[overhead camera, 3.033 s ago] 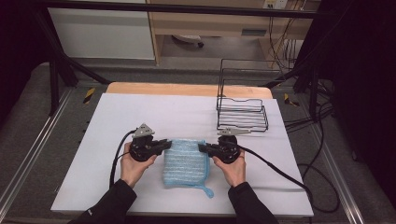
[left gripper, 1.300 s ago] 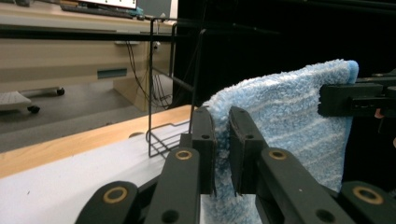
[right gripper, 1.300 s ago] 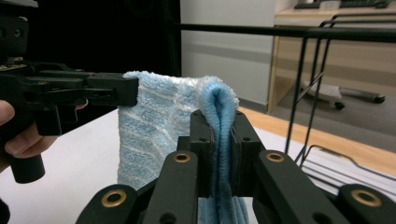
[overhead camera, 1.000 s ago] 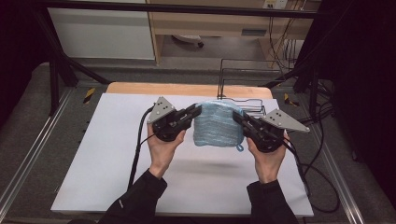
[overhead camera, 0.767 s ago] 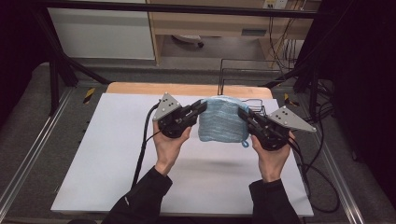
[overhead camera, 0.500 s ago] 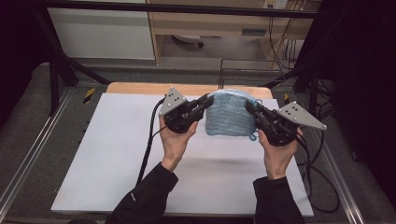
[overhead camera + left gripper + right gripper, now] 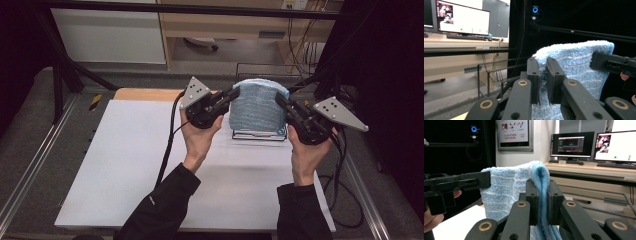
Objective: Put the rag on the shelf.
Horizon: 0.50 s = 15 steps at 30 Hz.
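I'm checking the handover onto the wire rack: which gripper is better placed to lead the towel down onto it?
Probably the right gripper. Both grip the folded blue towel by its top corners, but the right one hangs above the wire rack; the left gripper sits just off the rack's left edge.

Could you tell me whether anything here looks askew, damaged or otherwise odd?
Nothing stands out. The folded blue towel hangs evenly between the left claw and right claw, above the wire rack.

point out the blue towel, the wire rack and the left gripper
blue towel [image 7: 257,107], high view, middle of its hanging face
wire rack [image 7: 257,137], high view, front base wire
left gripper [image 7: 542,75], left gripper view, between its fingertips
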{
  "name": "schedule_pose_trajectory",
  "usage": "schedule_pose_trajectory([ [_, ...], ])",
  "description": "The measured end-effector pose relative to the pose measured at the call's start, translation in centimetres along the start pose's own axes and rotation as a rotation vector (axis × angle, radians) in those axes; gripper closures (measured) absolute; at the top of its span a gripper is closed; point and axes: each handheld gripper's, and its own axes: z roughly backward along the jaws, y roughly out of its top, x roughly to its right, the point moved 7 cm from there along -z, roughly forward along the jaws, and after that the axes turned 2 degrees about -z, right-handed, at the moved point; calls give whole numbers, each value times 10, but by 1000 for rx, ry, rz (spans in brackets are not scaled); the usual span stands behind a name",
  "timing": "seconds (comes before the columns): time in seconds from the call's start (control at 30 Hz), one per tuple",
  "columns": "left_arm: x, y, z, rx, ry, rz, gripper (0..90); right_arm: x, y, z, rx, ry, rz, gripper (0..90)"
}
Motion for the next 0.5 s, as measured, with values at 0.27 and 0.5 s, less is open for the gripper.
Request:
schedule_pose_trajectory([
  [0.27,7,20,-13,33,-9,-18,823,10,20,1,31,-20,12,830],
  [0.5,11,32,-23,43,-7,-30,824,21,33,-1,55,-42,18,831],
])
